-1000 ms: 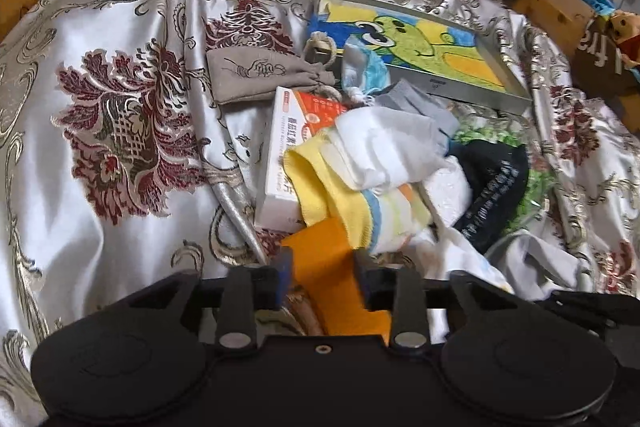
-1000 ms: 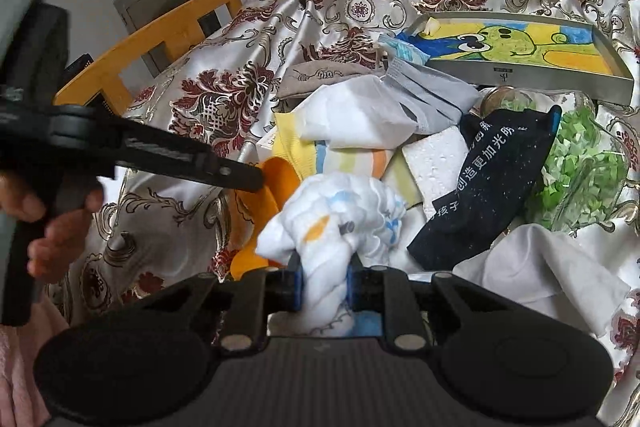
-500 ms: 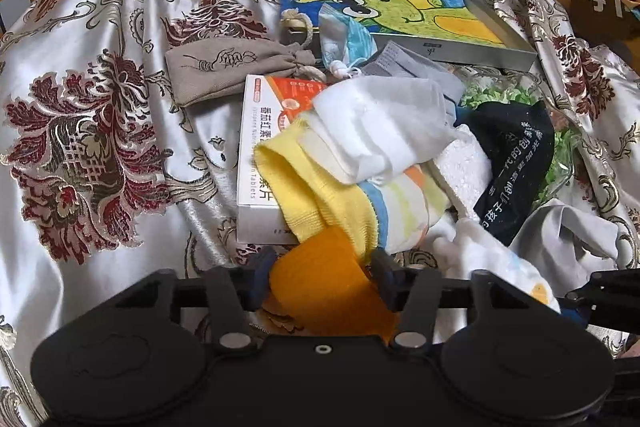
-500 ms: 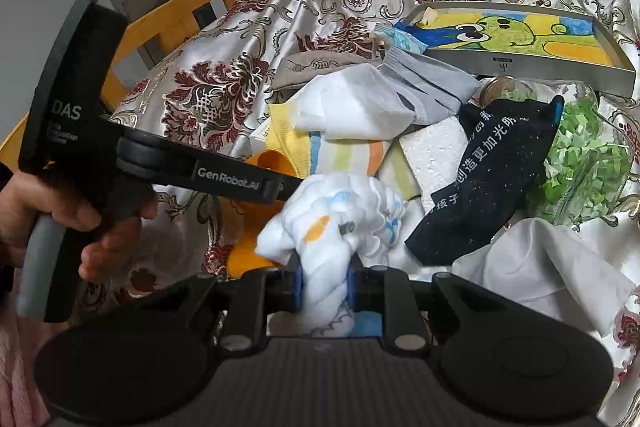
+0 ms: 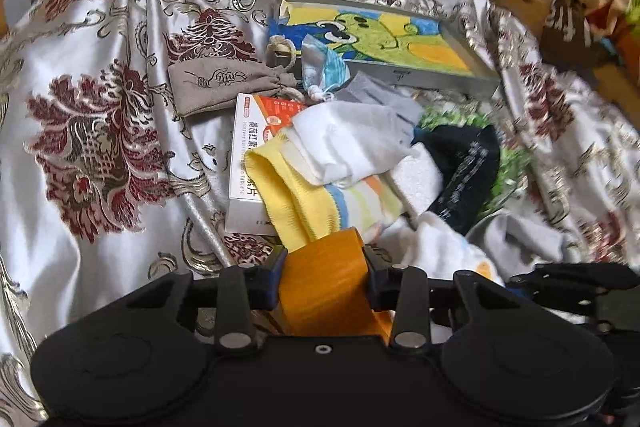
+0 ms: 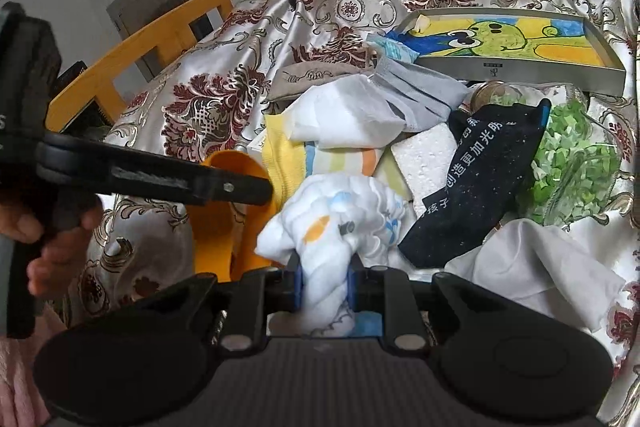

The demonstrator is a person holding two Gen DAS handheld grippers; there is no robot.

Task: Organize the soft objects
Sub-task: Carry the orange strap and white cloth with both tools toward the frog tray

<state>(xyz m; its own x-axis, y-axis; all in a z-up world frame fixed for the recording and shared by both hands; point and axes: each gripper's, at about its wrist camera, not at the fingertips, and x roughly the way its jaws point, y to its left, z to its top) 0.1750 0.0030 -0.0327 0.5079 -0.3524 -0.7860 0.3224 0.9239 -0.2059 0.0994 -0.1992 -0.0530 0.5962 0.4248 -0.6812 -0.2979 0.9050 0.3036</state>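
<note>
**Two grippers, two cloths**

While we are looking along both sets of fingers, we are counting one orange cloth (image 5: pixel 320 283), one white printed cloth (image 6: pixel 340 227), one yellow striped sock (image 5: pixel 308 199), one black sock (image 5: pixel 464 179), one grey pouch (image 5: pixel 224 83), one tablet box (image 5: pixel 256 155) and one painted tray (image 5: pixel 384 39).

Our left gripper (image 5: pixel 323 275) is pinching the orange cloth, its jaws having just been closing on the smooth, folded band between them. The band's long axis is running from 6 o'clock toward 12 o'clock, its far end touching the ribbed yellow sock.

Our right gripper (image 6: pixel 323 283) is clamping the crumpled white cloth, jaws narrowly parted around a twisted neck, the puffy bulk bulging toward 12 o'clock. The black sock is lying at 2 o'clock, slanting up toward 1 o'clock.

Everything is resting on a glossy brocade bedspread (image 5: pixel 100 147).
</note>
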